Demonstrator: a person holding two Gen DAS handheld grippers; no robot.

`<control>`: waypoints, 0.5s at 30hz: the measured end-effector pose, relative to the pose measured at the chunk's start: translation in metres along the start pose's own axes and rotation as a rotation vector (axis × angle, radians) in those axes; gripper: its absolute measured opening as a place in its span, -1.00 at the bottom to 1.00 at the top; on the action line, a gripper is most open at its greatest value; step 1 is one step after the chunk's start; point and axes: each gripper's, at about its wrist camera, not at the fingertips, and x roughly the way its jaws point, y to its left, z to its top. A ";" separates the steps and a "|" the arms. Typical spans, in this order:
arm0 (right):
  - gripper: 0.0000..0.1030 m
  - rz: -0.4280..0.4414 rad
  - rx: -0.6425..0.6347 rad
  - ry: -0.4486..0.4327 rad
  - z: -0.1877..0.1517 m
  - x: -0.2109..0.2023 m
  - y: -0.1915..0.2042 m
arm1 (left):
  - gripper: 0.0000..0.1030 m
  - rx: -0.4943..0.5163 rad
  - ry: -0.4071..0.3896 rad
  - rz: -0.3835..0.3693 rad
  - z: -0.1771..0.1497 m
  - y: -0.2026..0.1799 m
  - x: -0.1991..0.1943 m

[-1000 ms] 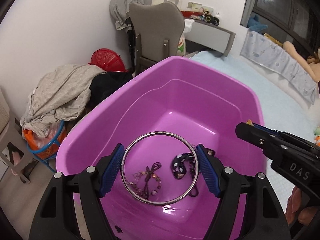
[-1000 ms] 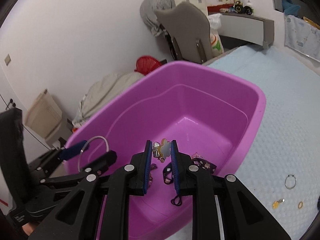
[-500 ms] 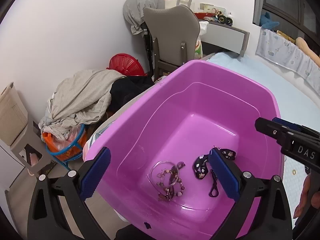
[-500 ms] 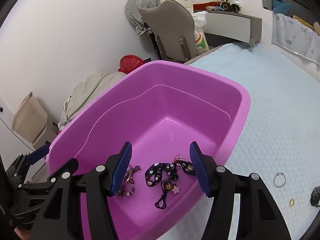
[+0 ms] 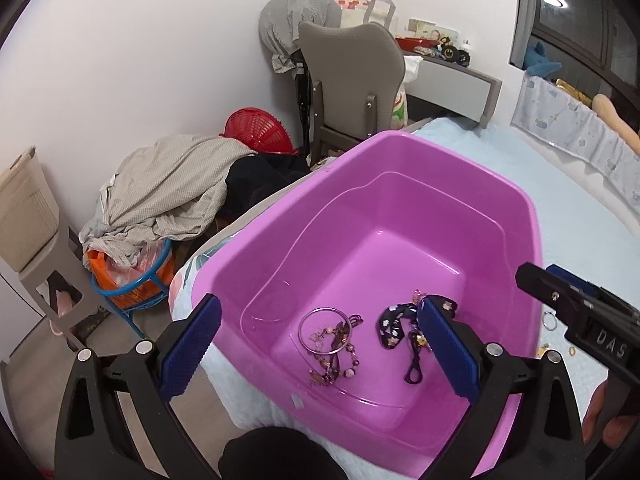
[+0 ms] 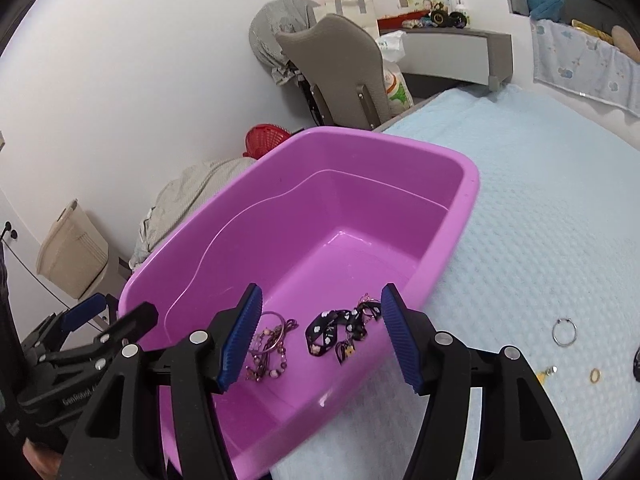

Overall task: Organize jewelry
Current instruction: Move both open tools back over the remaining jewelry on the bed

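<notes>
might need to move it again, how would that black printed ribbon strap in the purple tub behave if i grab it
The black printed strap lies folded and looped in the purple tub, so it is probably floppy and would dangle. It looks thin, so likely light. Its cord loop and charms lie close to other pieces, so it may snag and drag them along.

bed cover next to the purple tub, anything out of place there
Yes. A silver ring, a small gold ring and a yellow charm lie loose on the bed cover, outside the tub where the other jewelry sits.
</notes>
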 end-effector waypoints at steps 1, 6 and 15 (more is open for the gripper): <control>0.15 -0.001 0.000 -0.012 -0.003 -0.005 0.000 | 0.88 0.003 -0.007 -0.004 -0.002 -0.001 -0.004; 0.19 -0.026 0.039 -0.100 -0.032 -0.049 -0.016 | 0.88 0.022 -0.047 -0.047 -0.011 -0.020 -0.032; 0.19 -0.172 0.137 -0.180 -0.115 -0.132 -0.076 | 0.88 0.105 -0.113 -0.253 -0.032 -0.083 -0.081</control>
